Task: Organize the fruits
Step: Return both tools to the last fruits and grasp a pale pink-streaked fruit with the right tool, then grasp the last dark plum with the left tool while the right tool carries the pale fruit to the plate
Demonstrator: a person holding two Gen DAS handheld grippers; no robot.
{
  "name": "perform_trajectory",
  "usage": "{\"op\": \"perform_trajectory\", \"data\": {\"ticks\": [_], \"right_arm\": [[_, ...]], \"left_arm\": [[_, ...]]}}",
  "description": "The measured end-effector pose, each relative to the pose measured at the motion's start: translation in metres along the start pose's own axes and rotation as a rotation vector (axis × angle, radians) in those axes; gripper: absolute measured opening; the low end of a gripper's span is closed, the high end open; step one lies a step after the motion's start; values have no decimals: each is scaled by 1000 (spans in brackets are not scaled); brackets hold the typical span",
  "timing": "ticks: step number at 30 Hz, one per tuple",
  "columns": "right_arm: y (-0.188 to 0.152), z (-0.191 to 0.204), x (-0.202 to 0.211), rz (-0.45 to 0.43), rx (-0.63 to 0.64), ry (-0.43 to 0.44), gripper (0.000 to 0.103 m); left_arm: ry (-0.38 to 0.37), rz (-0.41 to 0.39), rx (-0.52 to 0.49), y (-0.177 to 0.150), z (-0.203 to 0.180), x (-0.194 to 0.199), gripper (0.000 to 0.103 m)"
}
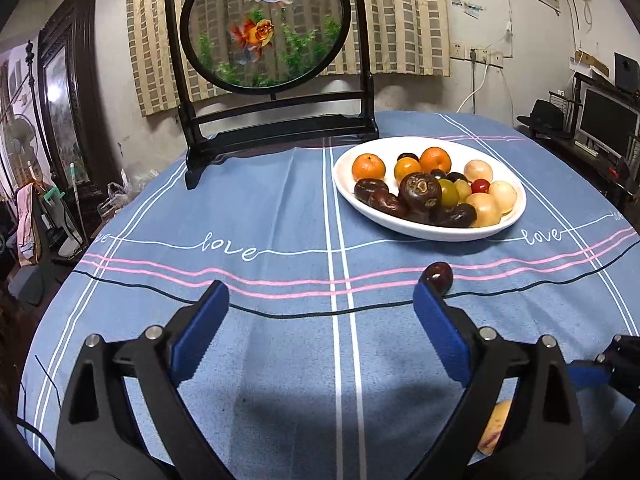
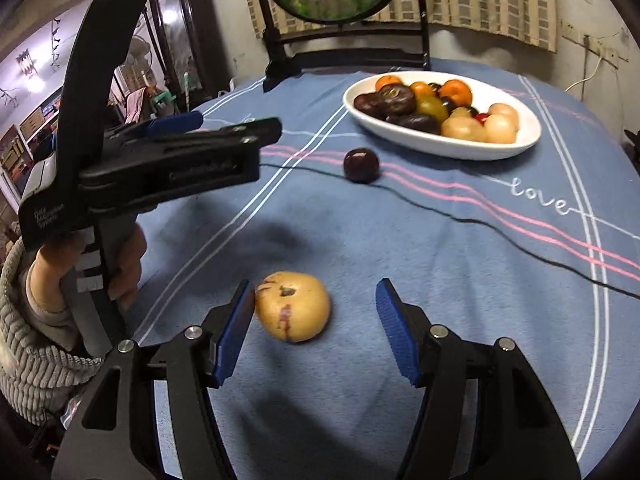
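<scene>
A white oval plate holds oranges, dark plums, pale round fruits and a small red one; it also shows in the right wrist view. A dark plum lies on the cloth in front of the plate, just past my left gripper's right fingertip; it also shows in the right wrist view. A yellow fruit with purple streaks lies on the cloth, close to or touching my right gripper's left pad. My left gripper is open and empty. My right gripper is open around the yellow fruit.
The round table has a blue striped cloth. A black framed goldfish screen stands at the back. My left gripper's body and the hand holding it hover at the left in the right wrist view. The yellow fruit shows partly behind the left gripper.
</scene>
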State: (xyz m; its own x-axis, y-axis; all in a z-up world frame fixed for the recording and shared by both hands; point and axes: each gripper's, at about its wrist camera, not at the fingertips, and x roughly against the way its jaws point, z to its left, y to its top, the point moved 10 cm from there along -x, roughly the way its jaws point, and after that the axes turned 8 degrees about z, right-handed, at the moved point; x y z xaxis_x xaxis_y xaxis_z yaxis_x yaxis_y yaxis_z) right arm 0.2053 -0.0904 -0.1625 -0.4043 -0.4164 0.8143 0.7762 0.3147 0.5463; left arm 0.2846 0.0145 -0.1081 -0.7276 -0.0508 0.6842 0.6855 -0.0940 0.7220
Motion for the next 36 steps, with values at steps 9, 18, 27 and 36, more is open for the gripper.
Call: {"op": "perform_trajectory", "data": {"ticks": [9,18,27,36], "right_arm": [[-6,19,-14,26,51,27,59],[-6,17,-21,58,38,40,44],[1,8,10,-35,5,58,42],[19,-45,51,-163,-172,75,42]], "left_arm": [[1,-2,-19,0,-6,0,98],[-1,10,-31,-4,-9,-3,98],[-6,51,-31,-11,-7,-12,98],[-157,105,-60,-9,-46,-26,98]]}}
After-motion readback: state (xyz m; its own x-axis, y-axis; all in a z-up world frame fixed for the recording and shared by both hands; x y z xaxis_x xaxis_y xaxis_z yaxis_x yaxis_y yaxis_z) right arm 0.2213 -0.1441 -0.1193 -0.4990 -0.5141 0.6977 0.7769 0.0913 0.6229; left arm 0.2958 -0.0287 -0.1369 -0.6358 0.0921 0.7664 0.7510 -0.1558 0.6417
